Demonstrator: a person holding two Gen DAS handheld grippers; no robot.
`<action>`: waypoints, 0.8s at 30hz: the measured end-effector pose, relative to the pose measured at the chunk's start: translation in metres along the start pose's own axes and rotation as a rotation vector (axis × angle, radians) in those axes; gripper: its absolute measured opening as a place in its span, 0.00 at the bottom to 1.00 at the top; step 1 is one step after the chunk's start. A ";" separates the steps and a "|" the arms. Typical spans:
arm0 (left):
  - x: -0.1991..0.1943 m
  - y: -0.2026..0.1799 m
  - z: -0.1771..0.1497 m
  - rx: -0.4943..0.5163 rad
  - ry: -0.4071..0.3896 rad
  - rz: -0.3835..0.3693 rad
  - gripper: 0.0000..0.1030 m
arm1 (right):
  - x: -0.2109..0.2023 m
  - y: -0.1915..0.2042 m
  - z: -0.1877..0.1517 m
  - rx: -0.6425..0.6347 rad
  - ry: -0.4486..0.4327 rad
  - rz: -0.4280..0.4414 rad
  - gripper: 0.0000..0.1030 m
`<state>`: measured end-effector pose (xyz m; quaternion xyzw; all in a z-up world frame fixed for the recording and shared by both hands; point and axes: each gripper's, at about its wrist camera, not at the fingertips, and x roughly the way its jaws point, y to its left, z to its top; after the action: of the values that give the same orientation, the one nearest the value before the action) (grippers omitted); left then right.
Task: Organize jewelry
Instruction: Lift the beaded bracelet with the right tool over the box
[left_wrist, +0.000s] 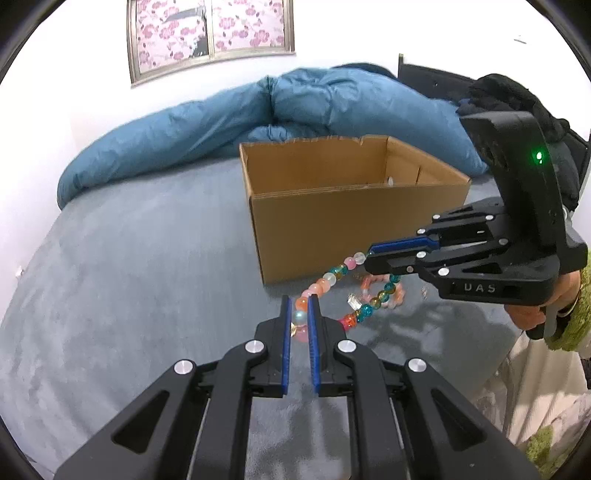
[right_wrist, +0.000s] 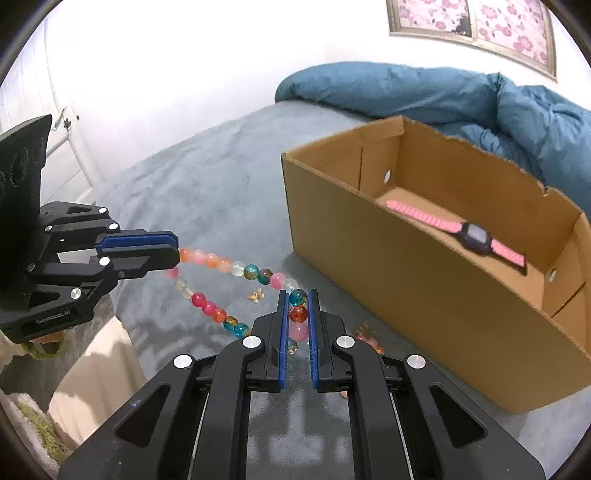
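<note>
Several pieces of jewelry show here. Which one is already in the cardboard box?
The pink-strapped watch: it lies inside the cardboard box. The beaded necklace hangs between both claws outside the box, and smaller pieces lie on the bed.

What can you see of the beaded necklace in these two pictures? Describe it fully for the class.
The beaded necklace is a loop of round, glassy-looking beads in pink, orange, red, clear and speckled teal. It hangs stretched between two grippers above the grey bed cover: the left gripper is shut on beads at one end, the right gripper at the other. One strand runs taut; the second sags beneath. It is in front of the cardboard box, not in it.
</note>
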<state>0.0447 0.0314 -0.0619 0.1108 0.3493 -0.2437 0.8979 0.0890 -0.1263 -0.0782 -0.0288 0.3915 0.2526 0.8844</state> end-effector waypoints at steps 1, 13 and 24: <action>-0.003 -0.001 0.004 0.003 -0.009 -0.001 0.08 | -0.006 0.000 0.001 0.003 -0.011 -0.001 0.07; -0.029 -0.015 0.057 0.046 -0.132 -0.004 0.08 | -0.039 -0.012 0.029 0.018 -0.127 -0.033 0.07; 0.004 -0.006 0.124 0.038 -0.134 -0.022 0.00 | -0.045 -0.043 0.069 0.091 -0.179 -0.064 0.07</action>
<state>0.1150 -0.0211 0.0255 0.1076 0.2850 -0.2669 0.9143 0.1306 -0.1660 -0.0053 0.0216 0.3206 0.2075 0.9239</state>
